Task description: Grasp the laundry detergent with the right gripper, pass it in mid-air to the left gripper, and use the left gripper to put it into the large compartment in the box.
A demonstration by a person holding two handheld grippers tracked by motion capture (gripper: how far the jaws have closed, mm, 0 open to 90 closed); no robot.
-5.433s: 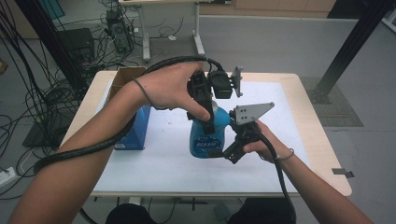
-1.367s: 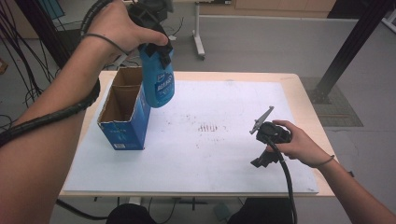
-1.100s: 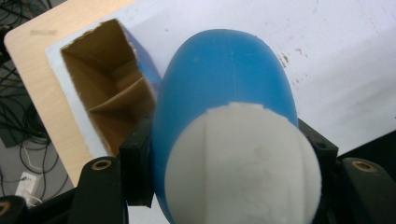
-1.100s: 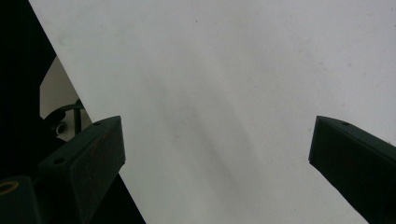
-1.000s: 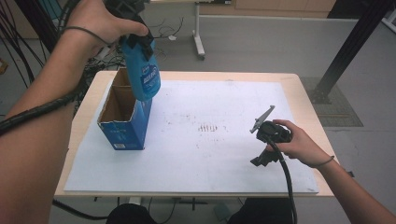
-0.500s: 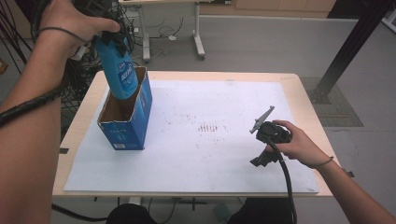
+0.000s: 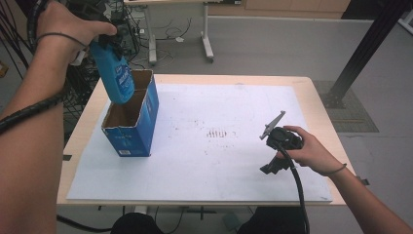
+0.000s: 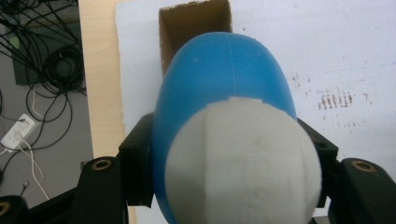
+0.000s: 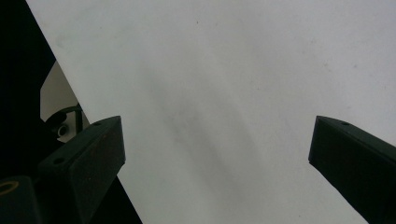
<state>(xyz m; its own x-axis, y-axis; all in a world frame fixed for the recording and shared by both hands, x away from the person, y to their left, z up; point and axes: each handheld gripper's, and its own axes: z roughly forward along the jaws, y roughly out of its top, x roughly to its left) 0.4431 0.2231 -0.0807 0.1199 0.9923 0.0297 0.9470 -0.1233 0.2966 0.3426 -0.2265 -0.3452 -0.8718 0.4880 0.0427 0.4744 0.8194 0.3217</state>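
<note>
A blue bottle (image 7: 117, 75) with a white cap (image 8: 243, 163) hangs tilted over the open blue cardboard box (image 7: 132, 127) at the table's left. Its lower end is at the box's open top. My left gripper (image 7: 109, 45) is shut on the bottle near the cap, one black jaw on each side in the left gripper view (image 8: 229, 175). The person's left hand covers most of it in the high view. My right gripper (image 7: 271, 167) rests on the white sheet at the table's right, held by the right hand. Its jaws stand wide apart with nothing between them (image 9: 215, 140).
A white sheet (image 7: 219, 97) with dark smudges covers most of the wooden table (image 7: 311, 97). Cables and a power strip (image 8: 18, 133) lie on the floor off the table's left edge. A black post (image 7: 365, 48) stands beyond the far right corner.
My left gripper has carried the blue bottle leftward and down until its lower end reaches the box's open top. The right gripper has stayed in place on the sheet.
</note>
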